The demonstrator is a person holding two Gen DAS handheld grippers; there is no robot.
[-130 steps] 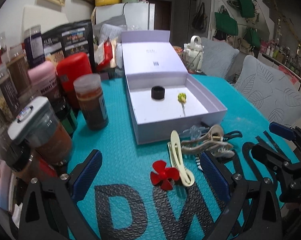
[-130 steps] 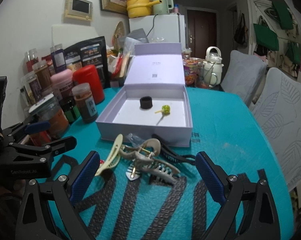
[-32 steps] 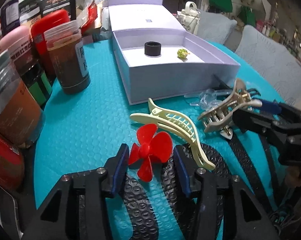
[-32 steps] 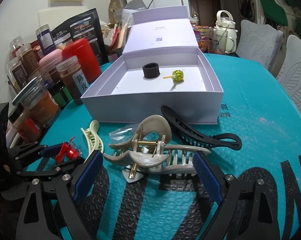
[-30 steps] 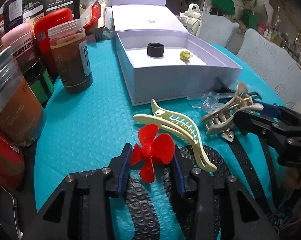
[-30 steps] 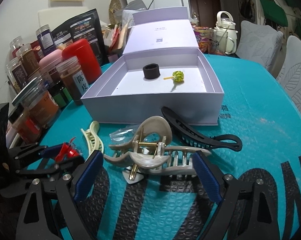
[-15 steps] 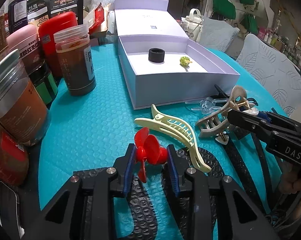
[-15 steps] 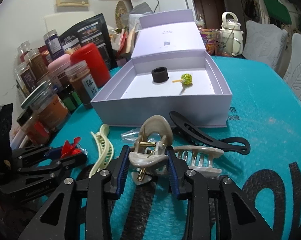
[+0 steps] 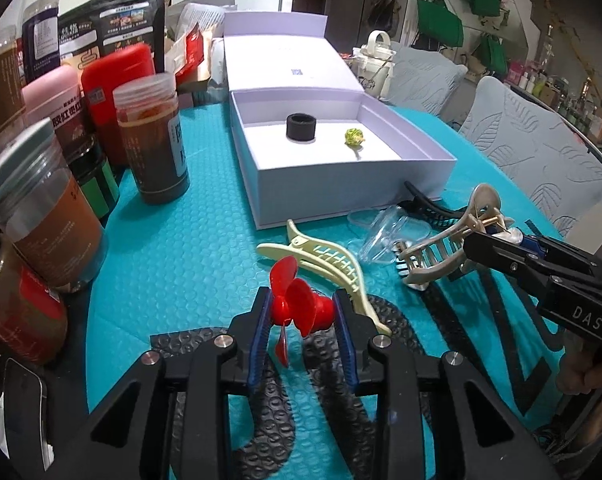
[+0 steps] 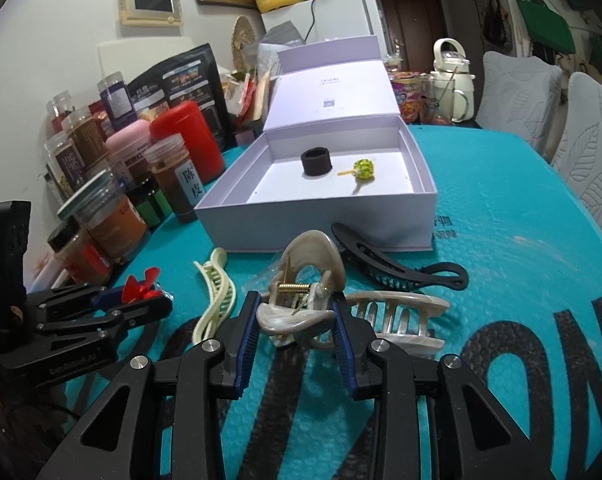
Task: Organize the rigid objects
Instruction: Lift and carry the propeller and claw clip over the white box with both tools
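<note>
Both tongs are pinching something. Left gripper (image 9: 303,312) has its blue pads pressed on a red plastic propeller (image 9: 295,304), held clear of the teal bubble-textured table mat (image 9: 173,248); one blade hangs down between the fingers and partly hides the hub. Right gripper (image 10: 295,322) is clamped on the handle end of a marbled beige claw clip (image 10: 307,280), whose brass spring shows just above the pads; its lower jaw is hidden behind the fingers, and whether the clip still touches the mat cannot be told.

A second pale claw clip (image 10: 397,320) lies partly behind the right finger, and a black hair clip (image 10: 397,268) lies beyond it by the open lilac box (image 10: 313,224). Clear plastic (image 9: 385,228) under the clips is hard to make out. Inside the box sit a black ring (image 10: 317,162) and a green-headed pin (image 10: 363,170). A cream hair clip (image 9: 329,260) lies between the grippers.

Both grippers tilt downward toward the mat, side by side. Only a bit of a hand (image 9: 585,372) shows, at the left view's right edge.
</note>
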